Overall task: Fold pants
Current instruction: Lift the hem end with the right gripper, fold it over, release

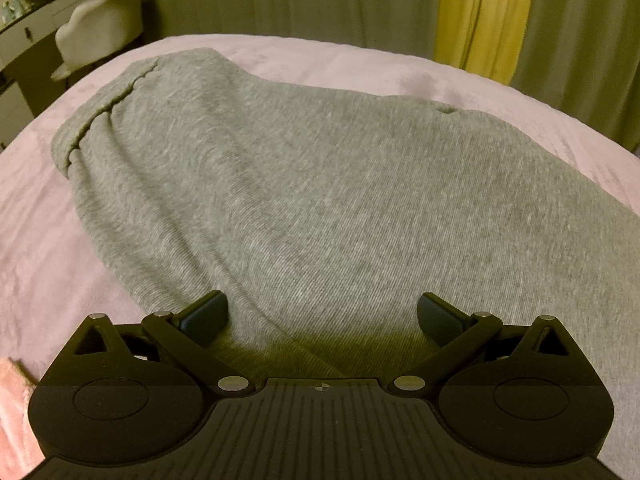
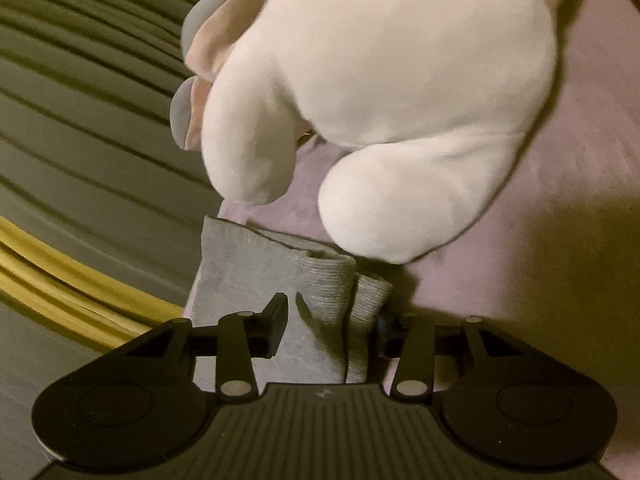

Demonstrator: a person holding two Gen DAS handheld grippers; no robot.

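Observation:
Grey knit pants (image 1: 304,184) lie spread on a pink bedcover (image 1: 36,240), with the waistband at the far left. My left gripper (image 1: 322,314) is open, its two fingers wide apart just over the near part of the pants, holding nothing. In the right wrist view, my right gripper (image 2: 332,320) has its fingers closed in on a bunched grey cuff of the pants (image 2: 320,280), which fills the gap between them. The cuff is lifted a little off the bedcover (image 2: 560,220).
A big white plush toy (image 2: 380,100) sits on the bed right beyond the held cuff. Grey and yellow curtains (image 1: 480,12) hang behind the bed. A white chair (image 1: 100,28) and a dresser (image 1: 24,36) stand at the far left.

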